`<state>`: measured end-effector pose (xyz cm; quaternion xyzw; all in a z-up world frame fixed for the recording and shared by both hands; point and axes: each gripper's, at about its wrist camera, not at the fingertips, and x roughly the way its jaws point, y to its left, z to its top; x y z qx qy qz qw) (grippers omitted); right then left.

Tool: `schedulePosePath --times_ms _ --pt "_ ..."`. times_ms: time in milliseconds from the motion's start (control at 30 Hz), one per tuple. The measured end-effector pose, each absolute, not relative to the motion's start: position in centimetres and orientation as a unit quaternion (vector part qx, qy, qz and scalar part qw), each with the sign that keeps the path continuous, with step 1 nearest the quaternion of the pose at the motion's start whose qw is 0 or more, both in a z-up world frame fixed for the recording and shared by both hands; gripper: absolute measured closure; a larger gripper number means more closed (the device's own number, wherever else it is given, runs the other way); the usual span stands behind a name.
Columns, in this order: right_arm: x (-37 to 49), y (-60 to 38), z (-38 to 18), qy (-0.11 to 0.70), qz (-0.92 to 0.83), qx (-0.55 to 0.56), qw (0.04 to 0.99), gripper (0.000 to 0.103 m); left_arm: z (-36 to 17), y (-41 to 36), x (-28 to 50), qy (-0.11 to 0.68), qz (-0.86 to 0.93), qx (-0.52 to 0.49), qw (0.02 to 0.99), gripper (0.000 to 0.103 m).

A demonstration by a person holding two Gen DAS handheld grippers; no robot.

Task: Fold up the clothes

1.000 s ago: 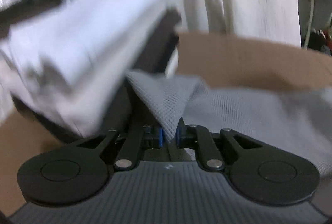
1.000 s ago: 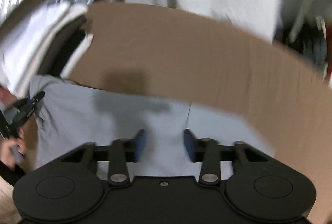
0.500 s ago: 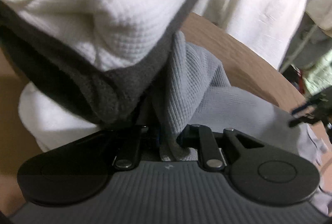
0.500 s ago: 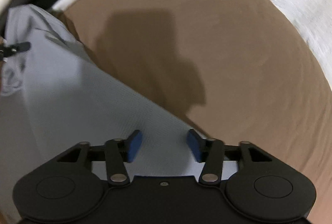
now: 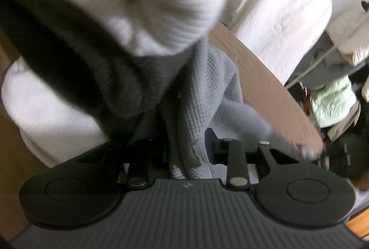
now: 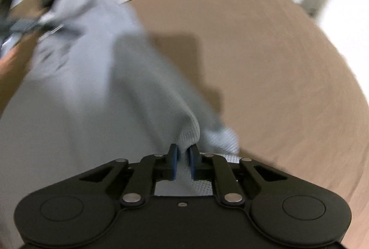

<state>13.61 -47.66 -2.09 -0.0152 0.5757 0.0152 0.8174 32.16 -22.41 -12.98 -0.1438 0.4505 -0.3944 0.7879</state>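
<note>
Brown tabletop (image 6: 265, 60) spreads ahead and to the right of the right hand-held gripper (image 6: 183, 161), bare there. One grey waffle-knit garment (image 6: 96, 92) lies ahead-left of that gripper, partly on the tabletop, partly lifted, stretched toward the left hand-held gripper (image 5: 186, 152); garment type can't be told. Right hand-held gripper is clamped on a bunched corner of it, blue pads nearly together with fabric pinched between. Left hand-held gripper: grey fabric runs between its fingers, only the right finger shows clearly and it sits apart from the cloth, so grip can't be told. Directly ahead of and above the left gripper, touching the grey fabric, is a stack of folded clothes (image 5: 103, 41): at least three layers count, white knit on top, dark grey fleece, white below; blurred, maybe more. Judgement: garment is light, soft, floppy, no stiffness, sags between the two holds, textured knit so not slippery, nothing fragile. Best taken at corners or hem edges, pinching a doubled edge, kept taut between both grippers so the fold line stays straight. Count: two grippers, one grey garment, one stack.
</note>
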Motion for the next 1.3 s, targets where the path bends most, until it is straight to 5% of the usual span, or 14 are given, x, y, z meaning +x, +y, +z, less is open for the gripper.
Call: schedulePosePath --times_ms 200,367,433,500,567,833,867,967,1133,1167,1233,1267,1300 --pt "9.8 -43.0 -2.6 0.600 0.081 -0.009 0.796 0.099 -14.2 -21.0 32.1 0.481 -0.389 -0.224 0.753 0.064" --pt "8.5 -40.3 -0.9 0.594 0.103 -0.031 0.797 0.097 -13.5 -22.3 31.1 0.469 -0.378 -0.137 0.786 0.064" --pt "8.8 -41.8 0.8 0.573 0.069 -0.012 0.816 0.091 -12.9 -23.3 30.0 0.451 -0.376 -0.088 0.805 0.064" --pt "9.4 -44.6 2.2 0.547 0.016 0.014 0.837 0.070 -12.8 -23.9 29.2 0.439 -0.373 -0.060 0.815 0.066" --pt "9.7 -47.2 2.7 0.536 -0.026 0.033 0.843 0.062 -13.0 -24.4 28.7 0.433 -0.367 -0.031 0.823 0.070" --pt "13.4 -47.9 -3.3 0.596 -0.070 0.120 0.791 0.051 -13.0 -24.7 28.3 0.410 -0.367 0.013 0.835 0.077" --pt "14.0 -47.2 -3.9 0.604 -0.066 0.099 0.788 0.051 -12.9 -24.5 28.7 0.411 -0.369 0.006 0.834 0.079" --pt "15.6 -46.1 -4.4 0.605 -0.059 0.022 0.794 0.094 -12.6 -23.6 29.5 0.406 -0.376 -0.010 0.833 0.089" --pt "16.6 -47.7 -0.4 0.534 -0.132 -0.063 0.833 0.096 -9.7 -23.2 28.0 0.308 -0.394 -0.002 0.866 0.090" --pt "16.7 -48.6 0.9 0.514 -0.159 -0.085 0.839 0.097 -9.3 -23.2 27.5 0.288 -0.393 -0.005 0.873 0.086" --pt "17.3 -50.6 3.4 0.477 -0.221 -0.133 0.840 0.097 -8.9 -23.9 27.7 0.285 -0.359 -0.007 0.889 0.054" --pt "17.7 -51.8 4.6 0.460 -0.250 -0.155 0.838 0.097 -9.2 -24.3 27.9 0.297 -0.347 -0.011 0.889 0.030" --pt "18.1 -53.1 5.6 0.448 -0.277 -0.167 0.833 0.097 -9.6 -24.7 28.2 0.310 -0.338 -0.016 0.888 0.027"
